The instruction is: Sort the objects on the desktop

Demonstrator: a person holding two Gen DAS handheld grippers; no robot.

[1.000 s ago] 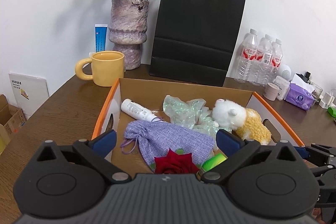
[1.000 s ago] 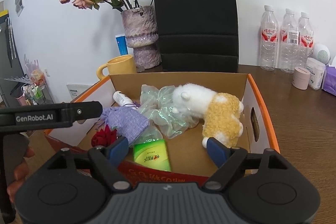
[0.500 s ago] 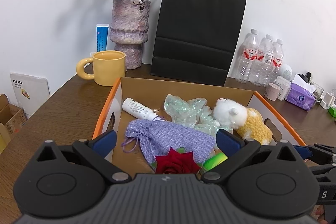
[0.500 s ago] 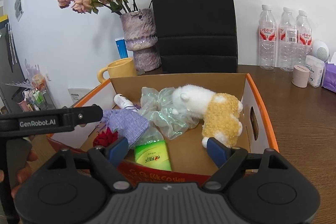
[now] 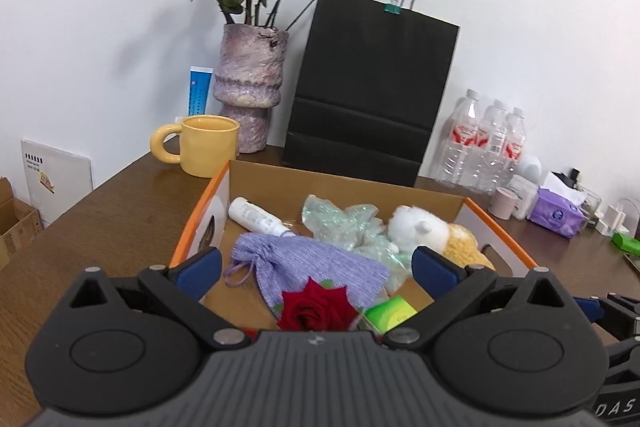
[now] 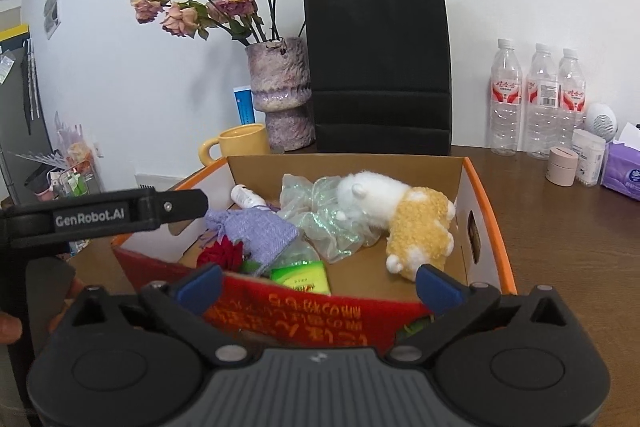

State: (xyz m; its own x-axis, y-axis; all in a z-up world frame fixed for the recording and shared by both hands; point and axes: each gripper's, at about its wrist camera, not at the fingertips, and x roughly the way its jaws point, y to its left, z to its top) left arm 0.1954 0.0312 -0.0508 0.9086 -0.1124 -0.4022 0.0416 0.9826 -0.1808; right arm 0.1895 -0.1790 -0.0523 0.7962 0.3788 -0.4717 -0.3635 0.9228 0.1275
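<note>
Both grippers are hanging at the near edge of the box (image 5: 494, 227), fingers spread wide and nothing between them. The left gripper (image 5: 316, 269) sits over the near-left part, with the rose (image 5: 314, 307) and the pouch (image 5: 308, 267) showing in the gap between its blue pads. The right gripper (image 6: 318, 281) is lower, at the red near wall of the box (image 6: 304, 307), pads apart on either side of it, not touching anything I can see.

Stuff in the box: a white bottle (image 5: 256, 215) lying at the back left, the lilac pouch in front of it with the red rose on its near end, a green packet (image 6: 300, 277) just beside the rose, a crumpled shiny bag (image 6: 320, 215) in the middle, and a white-and-yellow plush (image 6: 400, 211) on its side to the right, touching the shiny bag.

Behind the box on the table (image 5: 100, 219): a yellow mug (image 5: 206, 145), a vase (image 5: 250, 87) of dried roses, a black bag (image 5: 372, 87) and three water bottles (image 6: 540, 99). Tissues (image 6: 624, 171) off to the right.
</note>
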